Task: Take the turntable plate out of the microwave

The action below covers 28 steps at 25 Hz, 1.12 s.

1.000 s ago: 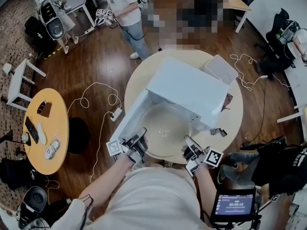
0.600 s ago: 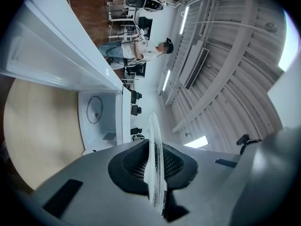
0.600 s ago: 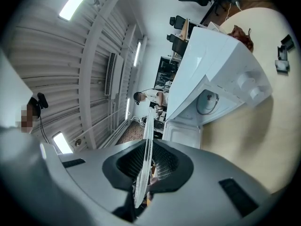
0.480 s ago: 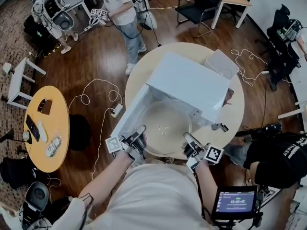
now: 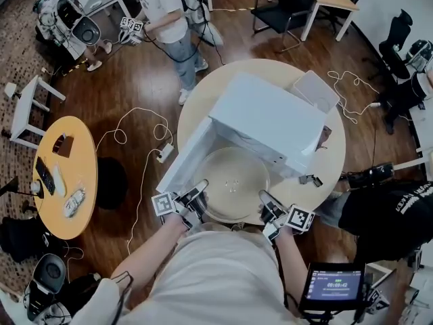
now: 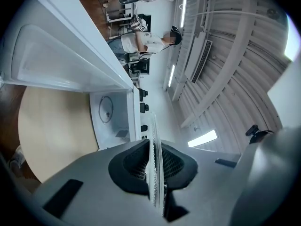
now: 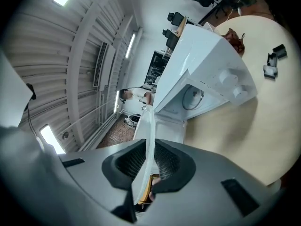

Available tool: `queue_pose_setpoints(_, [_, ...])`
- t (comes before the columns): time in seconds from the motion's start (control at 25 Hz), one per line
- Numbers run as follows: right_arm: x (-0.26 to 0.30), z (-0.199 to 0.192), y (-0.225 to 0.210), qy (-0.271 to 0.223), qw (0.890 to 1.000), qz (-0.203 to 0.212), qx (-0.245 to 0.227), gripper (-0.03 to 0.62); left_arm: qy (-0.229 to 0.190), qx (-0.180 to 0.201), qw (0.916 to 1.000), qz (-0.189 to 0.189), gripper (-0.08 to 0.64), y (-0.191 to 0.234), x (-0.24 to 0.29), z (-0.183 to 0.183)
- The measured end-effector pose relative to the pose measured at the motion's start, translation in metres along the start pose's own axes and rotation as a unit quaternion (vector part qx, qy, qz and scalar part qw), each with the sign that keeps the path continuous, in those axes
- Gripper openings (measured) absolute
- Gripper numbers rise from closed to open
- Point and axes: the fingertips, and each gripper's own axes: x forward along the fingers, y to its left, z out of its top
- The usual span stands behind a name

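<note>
Round table (image 5: 333, 171) carries the open microwave (image 5: 270, 117); my left tongs (image 5: 199, 189) and right tongs (image 5: 265, 200) both clench the turntable plate (image 5: 233, 181), right ones just loosening slightly; only head view shows the wood floor (image 5: 135, 80)

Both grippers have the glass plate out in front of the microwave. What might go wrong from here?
1. The left gripper and right gripper each pinch only a thin bit of the turntable plate at its rim. The right jaws have just been opening slightly, so the glass may slip and fall.
2. The plate hangs near the front edge of the table, beside the open door; a sideways swing could knock it.
</note>
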Motion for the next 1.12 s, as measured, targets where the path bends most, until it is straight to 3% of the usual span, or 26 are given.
queue_pose_setpoints(0.2, [0.002, -0.003, 0.010, 0.006, 1.000, -0.001, -0.008, 0.035, 0.000, -0.002, 1.0000, -0.001, 0.032, -0.005, -0.005, 0.000])
queue_pose_setpoints(0.48, [-0.002, 0.003, 0.011, 0.018, 0.999, -0.038, -0.026, 0.043, 0.002, 0.002, 1.0000, 0.001, 0.031, -0.012, 0.000, -0.001])
queue_pose_setpoints(0.72, [0.006, 0.009, 0.025, 0.012, 0.999, -0.010, -0.034, 0.043, 0.005, 0.014, 0.9999, 0.000, 0.031, -0.017, 0.002, 0.005])
queue_pose_setpoints(1.12, [0.002, 0.021, 0.034, 0.008, 0.999, -0.003, -0.052, 0.043, 0.009, 0.046, 0.9989, 0.001, 0.032, -0.037, 0.008, 0.008])
